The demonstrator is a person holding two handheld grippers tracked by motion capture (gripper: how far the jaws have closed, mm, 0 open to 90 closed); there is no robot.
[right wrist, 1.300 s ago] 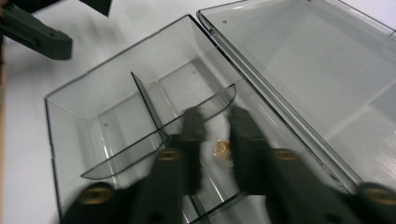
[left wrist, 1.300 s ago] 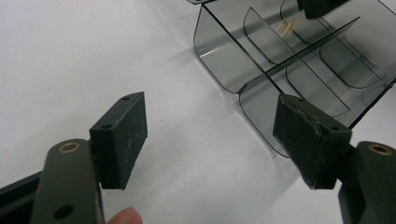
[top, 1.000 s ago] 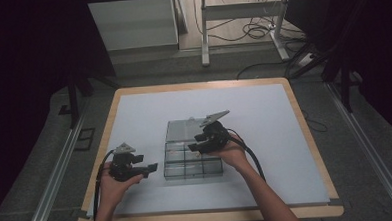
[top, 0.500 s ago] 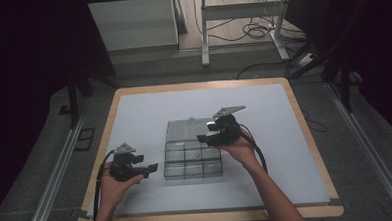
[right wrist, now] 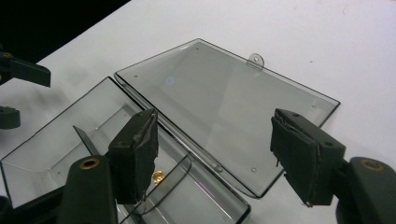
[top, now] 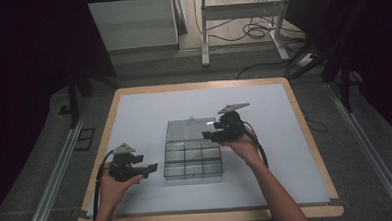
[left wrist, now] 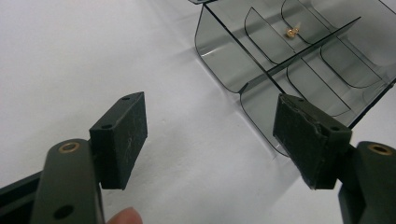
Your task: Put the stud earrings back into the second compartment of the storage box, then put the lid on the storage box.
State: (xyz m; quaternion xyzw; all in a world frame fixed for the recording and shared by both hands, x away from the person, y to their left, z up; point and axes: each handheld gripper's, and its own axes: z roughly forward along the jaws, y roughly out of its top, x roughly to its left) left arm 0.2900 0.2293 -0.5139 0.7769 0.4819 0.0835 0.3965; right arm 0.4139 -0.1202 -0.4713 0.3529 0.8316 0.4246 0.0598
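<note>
Two handheld grippers flank a clear plastic compartment box (top: 192, 158) near the middle of the white worktop (top: 134, 113), its lid (top: 190, 129) thrown fully open and lying flat on the far side. The right gripper (top: 208, 135) hovers at the box's far right corner, just over the hinge line; its fingers (right wrist: 135, 154) have just been opening and stand spread with nothing between them, the lid and its small latch tab (right wrist: 255, 59) lying beyond them in the right gripper view. A single small gold-coloured piece (right wrist: 158, 177), possibly a bead or a screw, too small to tell, sits in one of the middle compartments of the far row, just below and beside the right gripper's fingers. The left gripper (top: 153, 167) rests at the box's near left corner, its fingers (left wrist: 119, 137) likewise spread and empty, pointing along the box's long side; in the left gripper view the same gold piece (left wrist: 293, 31) lies well ahead, past a divider. The box's long axis runs left to right across the worktop. Judged from this, the right hand is the nearer to the gold piece, which lies down and slightly towards the person from its fingers, so a short dip into that compartment looks the likely next move.
</note>
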